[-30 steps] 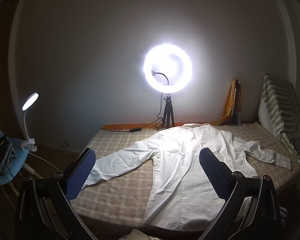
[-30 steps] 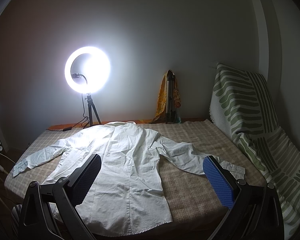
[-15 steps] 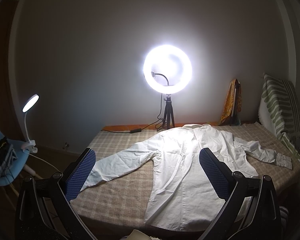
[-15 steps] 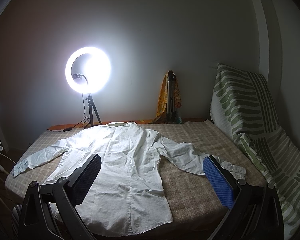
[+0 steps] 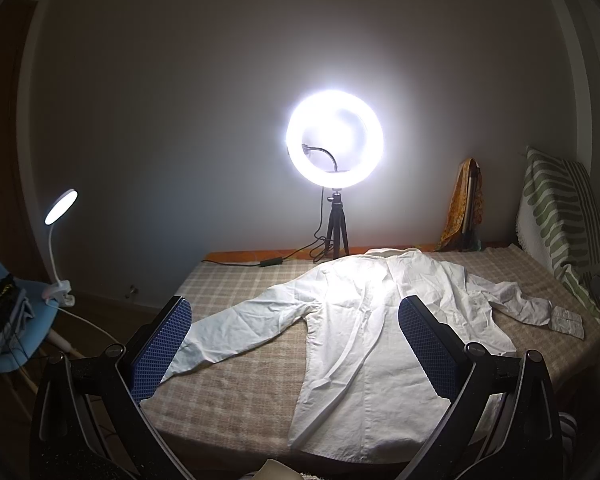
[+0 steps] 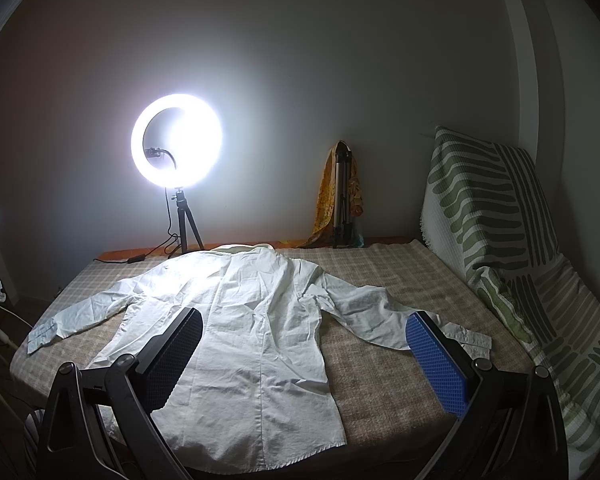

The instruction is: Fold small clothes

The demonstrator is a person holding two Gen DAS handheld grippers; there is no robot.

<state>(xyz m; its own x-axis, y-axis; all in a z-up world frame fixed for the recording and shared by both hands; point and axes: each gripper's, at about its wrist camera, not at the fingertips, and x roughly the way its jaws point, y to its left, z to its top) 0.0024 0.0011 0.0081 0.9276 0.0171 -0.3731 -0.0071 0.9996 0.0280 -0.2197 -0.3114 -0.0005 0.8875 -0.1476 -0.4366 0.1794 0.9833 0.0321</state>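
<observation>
A white long-sleeved shirt (image 5: 364,328) lies spread flat, back up, on a checked bed cover (image 5: 240,392), collar towards the far wall, both sleeves stretched out to the sides. It also shows in the right wrist view (image 6: 252,328). My left gripper (image 5: 296,344) is open and empty, held above the near edge of the bed, in front of the left sleeve and hem. My right gripper (image 6: 304,356) is open and empty, above the hem and the right sleeve cuff (image 6: 468,338).
A lit ring light on a tripod (image 5: 335,140) stands at the head of the bed. A striped green cushion (image 6: 496,216) leans at the right. A folded tripod with a yellow cloth (image 6: 342,196) leans on the wall. A clip lamp (image 5: 60,208) and blue chair (image 5: 12,332) stand at the left.
Both views have shifted very slightly; the shirt and both open grippers look the same as before.
</observation>
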